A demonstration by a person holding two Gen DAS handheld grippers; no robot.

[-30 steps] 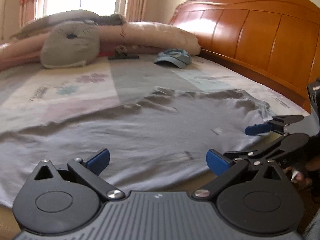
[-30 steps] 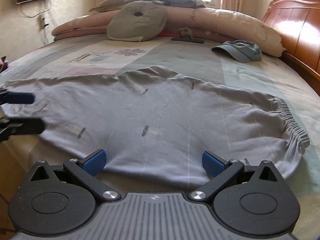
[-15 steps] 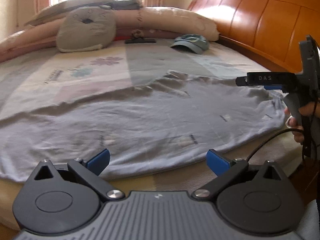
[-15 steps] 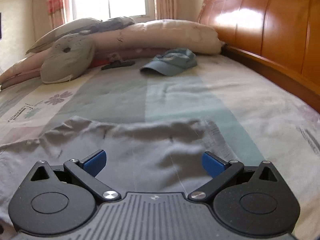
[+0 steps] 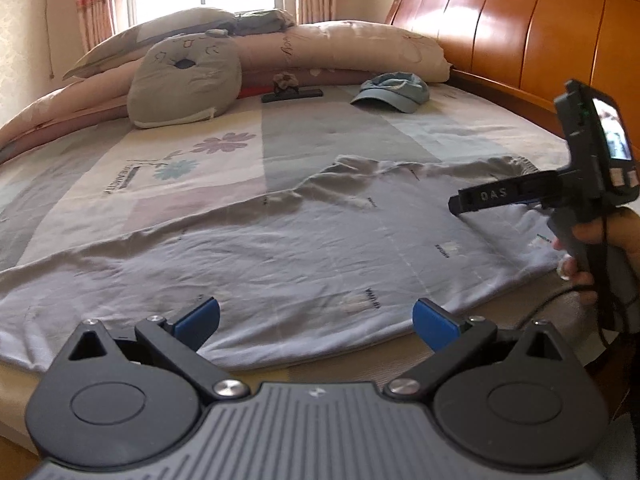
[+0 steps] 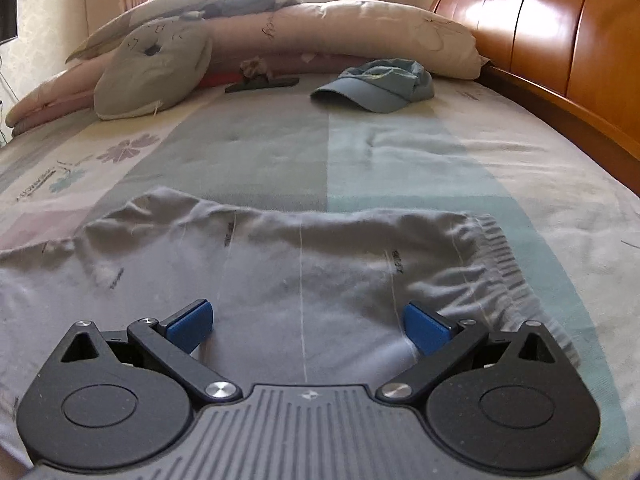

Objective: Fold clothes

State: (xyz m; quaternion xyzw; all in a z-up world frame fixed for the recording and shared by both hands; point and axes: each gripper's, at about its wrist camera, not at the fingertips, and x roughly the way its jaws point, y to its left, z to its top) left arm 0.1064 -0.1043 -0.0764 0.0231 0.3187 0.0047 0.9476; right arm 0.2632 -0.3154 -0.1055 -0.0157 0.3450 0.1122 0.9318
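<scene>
Both tools are wide open right now, nothing between the blue pads. The left tool (image 5: pixel 316 318) hangs just over the near hem of the pants (image 5: pixel 312 248), which are spread flat along the near side of the bed (image 5: pixel 328 132). The right tool (image 6: pixel 306 322) sits low over the waist end, with the gathered elastic waistband (image 6: pixel 500 264) just to its right.

The fabric looks like thin, soft jersey, so I'd guess light and floppy. It'll sag and bunch if you grab it mid-panel. Best bet is probably pinching the edges: the waistband on the right, since the elastic gives something thick to bite, and the hem or leg end on the left.

In the left view you can see the right tool side-on, held level by a hand (image 5: pixel 600 248) wrapped around the grip at the bed's right edge, fingers pointing left across the pants. A cap (image 5: pixel 390 92) and a cushion (image 5: pixel 184 80) sit at the far end, well clear.
</scene>
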